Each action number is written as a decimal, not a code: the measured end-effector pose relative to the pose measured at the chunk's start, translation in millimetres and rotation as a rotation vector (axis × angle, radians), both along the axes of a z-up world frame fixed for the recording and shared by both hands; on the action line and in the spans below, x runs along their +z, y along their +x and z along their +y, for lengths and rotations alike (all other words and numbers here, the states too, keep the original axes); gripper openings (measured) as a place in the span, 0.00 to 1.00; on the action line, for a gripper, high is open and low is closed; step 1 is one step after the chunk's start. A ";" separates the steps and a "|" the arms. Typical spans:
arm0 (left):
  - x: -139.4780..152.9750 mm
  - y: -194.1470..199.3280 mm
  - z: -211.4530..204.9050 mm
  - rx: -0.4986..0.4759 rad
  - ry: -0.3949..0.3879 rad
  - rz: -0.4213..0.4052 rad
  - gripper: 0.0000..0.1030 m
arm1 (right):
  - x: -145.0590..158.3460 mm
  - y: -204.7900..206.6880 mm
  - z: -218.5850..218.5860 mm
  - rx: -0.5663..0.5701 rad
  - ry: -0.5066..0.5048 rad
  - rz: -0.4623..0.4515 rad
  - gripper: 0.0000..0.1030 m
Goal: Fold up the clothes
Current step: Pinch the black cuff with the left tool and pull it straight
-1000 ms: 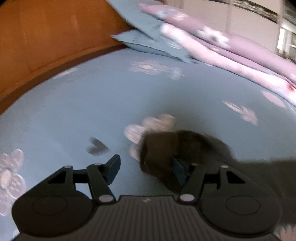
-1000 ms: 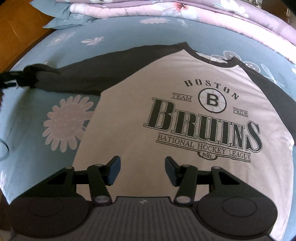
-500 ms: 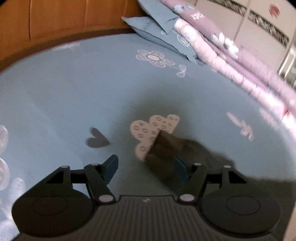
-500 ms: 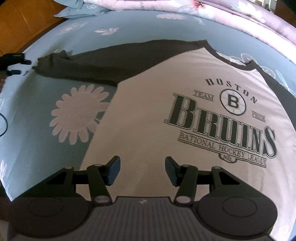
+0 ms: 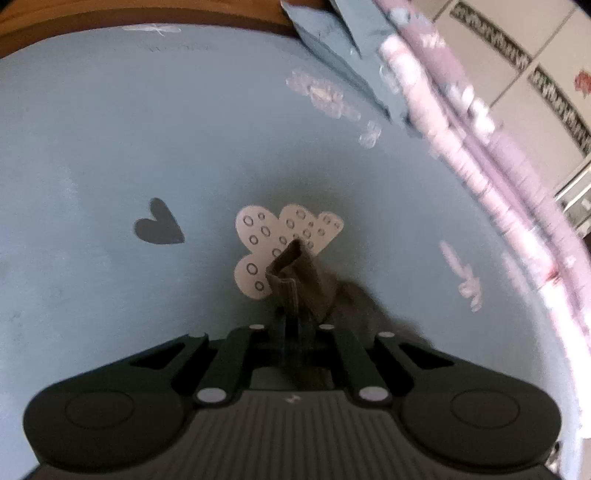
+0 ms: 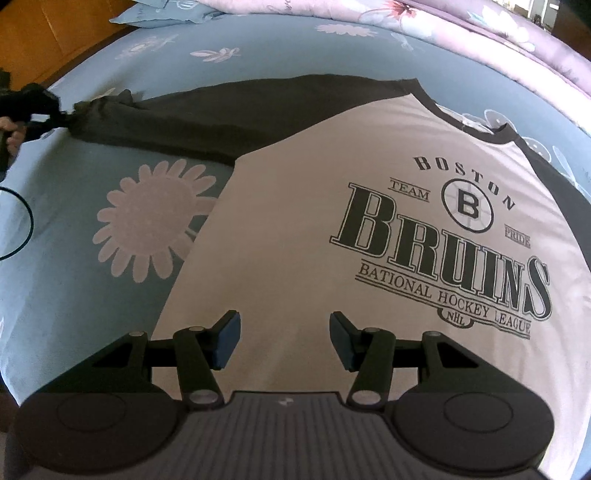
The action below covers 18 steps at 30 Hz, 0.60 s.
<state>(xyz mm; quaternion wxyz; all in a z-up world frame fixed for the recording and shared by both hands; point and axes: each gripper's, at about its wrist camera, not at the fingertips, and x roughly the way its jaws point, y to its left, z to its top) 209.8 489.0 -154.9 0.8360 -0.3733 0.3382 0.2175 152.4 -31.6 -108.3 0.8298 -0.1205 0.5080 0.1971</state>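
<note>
A grey raglan T-shirt [image 6: 295, 229] with a "Boston Bruins" print lies flat, face up, on the bed. Its dark left sleeve [image 6: 192, 122] stretches out to the left. My left gripper [image 5: 295, 325] is shut on the sleeve cuff [image 5: 295, 273], which pokes up crumpled past the closed fingers. In the right wrist view the left gripper [image 6: 40, 110] shows at the far left edge, gripping the sleeve end, with a hand [image 6: 13, 134] behind it. My right gripper [image 6: 284, 338] hovers open over the shirt's lower left part, nothing between its blue pads [image 6: 227, 339].
The blue floral bedsheet [image 6: 74, 206] surrounds the shirt. Blue pillows [image 5: 332, 55] and a folded pink quilt [image 5: 480, 129] lie along the far side. A wooden headboard [image 6: 44, 33] stands at the upper left. A black cable loop [image 6: 26, 221] lies by the left edge.
My left gripper has rolled, settled onto the sleeve end and closed on the cuff. The right gripper stays open over the shirt, which now sits a little further right in its view.
</note>
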 end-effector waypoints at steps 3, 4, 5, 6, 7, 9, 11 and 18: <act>9.6 -25.3 -2.2 0.015 0.003 -0.030 0.03 | -1.0 -1.2 1.4 0.005 0.006 0.002 0.57; 9.6 -32.7 -2.8 0.018 0.001 -0.029 0.03 | -1.6 -1.7 2.0 0.006 0.008 0.004 0.57; 7.2 -37.7 -2.7 0.026 -0.007 -0.019 0.03 | -2.4 -2.2 2.8 0.008 0.009 0.006 0.57; 4.8 -42.8 -2.7 0.033 -0.015 -0.009 0.03 | -3.3 -3.0 4.1 0.011 0.008 0.008 0.57; -0.2 -45.4 -2.4 0.035 -0.021 0.008 0.04 | -4.0 -4.0 5.4 0.014 0.008 0.009 0.57; -13.6 -43.6 -0.5 0.032 -0.018 0.077 0.08 | -4.4 -6.0 7.9 0.024 0.011 0.013 0.57; -18.5 -46.5 4.2 0.038 -0.039 0.078 0.13 | -3.3 -7.9 9.7 0.034 0.011 0.010 0.57; 21.3 -58.7 28.1 0.038 0.097 0.033 0.45 | 1.3 -2.5 1.5 0.018 0.016 -0.005 0.57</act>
